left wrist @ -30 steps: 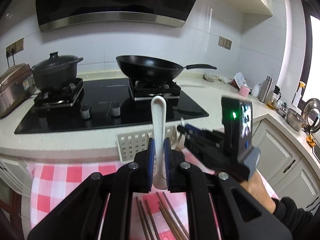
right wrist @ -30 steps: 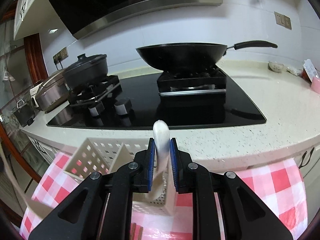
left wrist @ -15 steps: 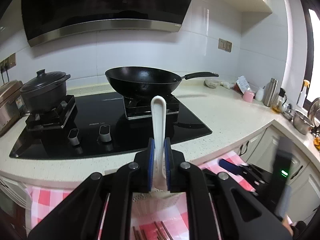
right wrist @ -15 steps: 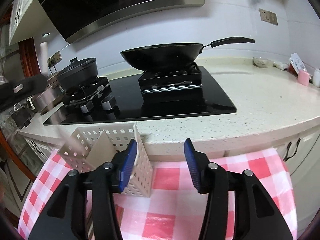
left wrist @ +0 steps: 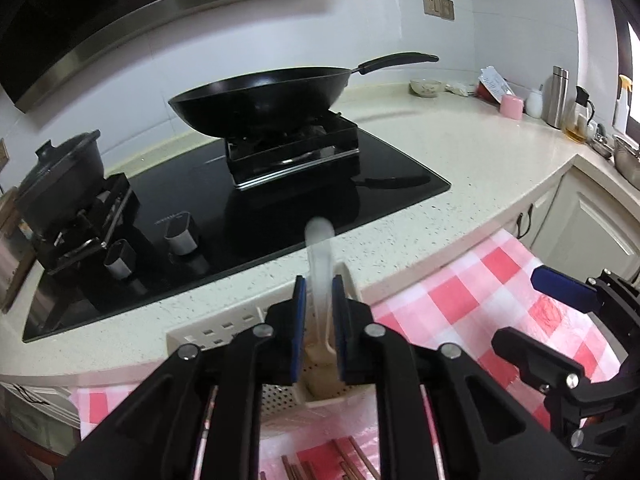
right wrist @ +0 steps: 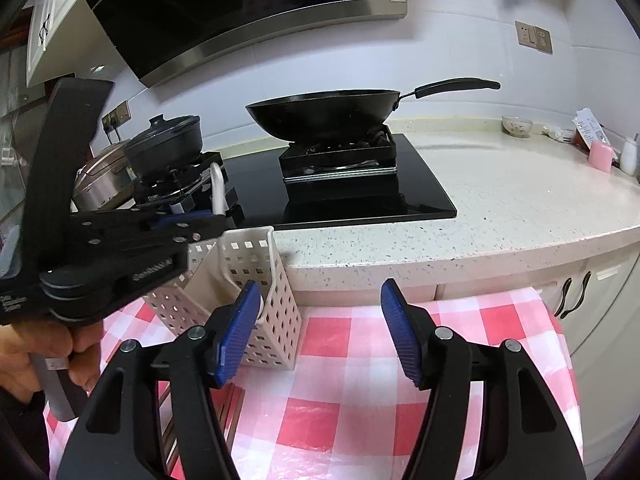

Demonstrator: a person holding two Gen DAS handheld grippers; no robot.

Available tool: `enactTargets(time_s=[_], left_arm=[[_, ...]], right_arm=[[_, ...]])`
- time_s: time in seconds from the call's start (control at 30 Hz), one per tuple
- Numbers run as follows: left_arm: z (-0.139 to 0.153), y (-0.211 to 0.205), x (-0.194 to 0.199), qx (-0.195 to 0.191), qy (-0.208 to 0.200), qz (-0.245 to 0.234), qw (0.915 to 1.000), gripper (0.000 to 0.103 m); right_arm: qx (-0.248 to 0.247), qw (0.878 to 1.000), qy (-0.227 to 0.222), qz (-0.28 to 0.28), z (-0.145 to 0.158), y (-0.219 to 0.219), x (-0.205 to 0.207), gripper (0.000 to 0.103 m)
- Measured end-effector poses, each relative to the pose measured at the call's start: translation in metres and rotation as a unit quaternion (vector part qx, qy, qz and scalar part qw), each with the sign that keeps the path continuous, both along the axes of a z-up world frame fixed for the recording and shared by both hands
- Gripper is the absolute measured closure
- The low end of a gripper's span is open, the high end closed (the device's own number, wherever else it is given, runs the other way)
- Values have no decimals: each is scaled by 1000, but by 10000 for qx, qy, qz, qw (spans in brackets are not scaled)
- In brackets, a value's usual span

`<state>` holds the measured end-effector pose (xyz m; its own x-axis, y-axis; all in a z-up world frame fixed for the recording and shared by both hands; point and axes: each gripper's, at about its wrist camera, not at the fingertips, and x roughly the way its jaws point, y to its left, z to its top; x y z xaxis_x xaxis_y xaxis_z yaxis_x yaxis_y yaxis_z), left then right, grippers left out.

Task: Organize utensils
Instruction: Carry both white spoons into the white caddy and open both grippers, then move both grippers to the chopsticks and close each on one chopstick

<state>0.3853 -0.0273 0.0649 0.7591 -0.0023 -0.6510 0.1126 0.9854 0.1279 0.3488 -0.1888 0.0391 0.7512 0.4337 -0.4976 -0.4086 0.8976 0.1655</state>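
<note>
Left wrist view shows your left tongs (left wrist: 319,312) clamped on a white spoon (left wrist: 319,256), its blue pads pressing the handle from both sides. The spoon's long axis runs nearly upright, leaning slightly; the rounded handle end points up toward the stove, while the lower end drops into the white perforated caddy (left wrist: 248,328) directly beneath the tongs. Whether the bowl touches the caddy's bottom you cannot tell, since the tongs hide it. The caddy stands on the red-checked cloth (left wrist: 500,292) covering the surface, close against the speckled counter edge. Brown chopsticks (left wrist: 320,466) lie flat on the cloth in front of the caddy, their long axes running roughly toward you. Right wrist view shows your right tongs (right wrist: 318,332) spread wide and holding nothing, hovering above the cloth just right of the caddy (right wrist: 260,280). There your left tongs (right wrist: 216,216) reach over the caddy from the left, the spoon's handle (right wrist: 218,192) rising above them. A black wok (right wrist: 324,114) sits on the stove behind.
</note>
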Motion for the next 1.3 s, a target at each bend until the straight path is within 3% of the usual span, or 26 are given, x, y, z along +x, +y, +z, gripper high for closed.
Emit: enactTargets(time_s=[0.1, 0.3, 0.47, 0.67, 0.9, 1.07, 1.3], left_arm=[[8, 1, -10, -189, -67, -133, 9997, 77], [26, 22, -52, -666, -272, -135, 9973, 77], [22, 51, -104, -1060, -380, 85, 9936, 71], [-6, 87, -171, -1280, -324, 582, 9895, 69], [-61, 129, -233, -1576, 46, 1176, 9805, 69], [-98, 136, -252, -1615, 333, 1238, 9785, 69], [-126, 122, -235, -1521, 709, 981, 9809, 69]], right_arm=[[-12, 10000, 65, -22, -4, -2, -4, 44], [48, 9996, 254, -84, -20, -11, -20, 43], [-15, 9992, 380, -98, -35, -16, -41, 41], [-241, 9984, 504, 74, -57, -6, -80, 39], [-326, 9962, 774, 241, -83, 8, -112, 39], [-528, 9938, 924, 330, -96, 23, -121, 39], [-1029, 9869, 1163, 439, -119, 56, -114, 39]])
